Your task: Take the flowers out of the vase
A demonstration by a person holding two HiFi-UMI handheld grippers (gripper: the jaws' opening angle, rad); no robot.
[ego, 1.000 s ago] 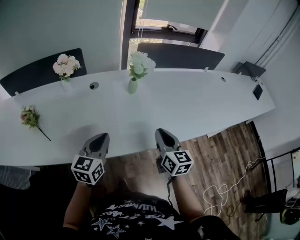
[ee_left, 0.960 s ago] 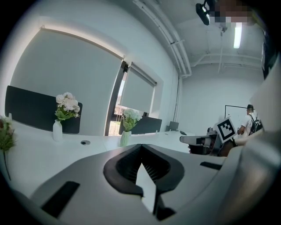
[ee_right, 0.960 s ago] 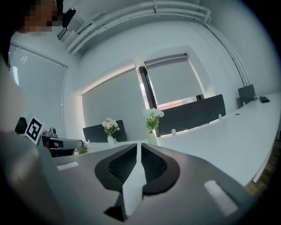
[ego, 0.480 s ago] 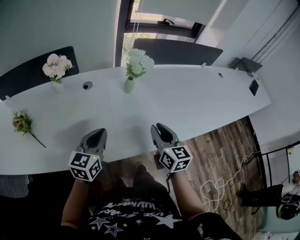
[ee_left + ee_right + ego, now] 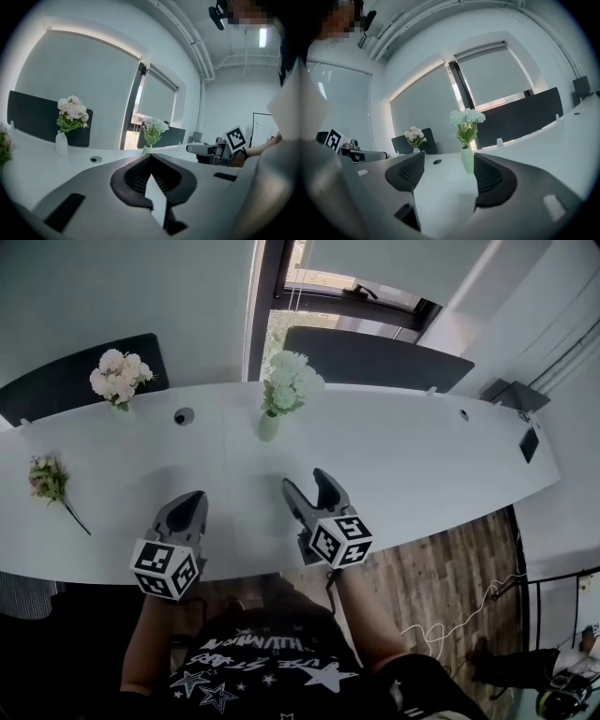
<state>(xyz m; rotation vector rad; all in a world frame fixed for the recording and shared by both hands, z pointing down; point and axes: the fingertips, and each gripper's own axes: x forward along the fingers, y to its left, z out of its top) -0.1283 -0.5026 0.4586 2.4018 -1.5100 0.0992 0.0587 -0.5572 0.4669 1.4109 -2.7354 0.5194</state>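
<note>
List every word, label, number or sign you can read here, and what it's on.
Black T-shirt: white lettering among stars, upside down, too blurred to read.
Left marker cube, right marker cube: black-and-white square patterns, no letters.
No other text is visible.

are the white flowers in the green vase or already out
In the vase: the white flowers stand upright, stems down inside the green vase; the right gripper view shows the same.

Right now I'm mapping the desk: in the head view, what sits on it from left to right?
loose bouquet → pink flowers → cable hole → white flowers in green vase → second cable hole → black device
</note>
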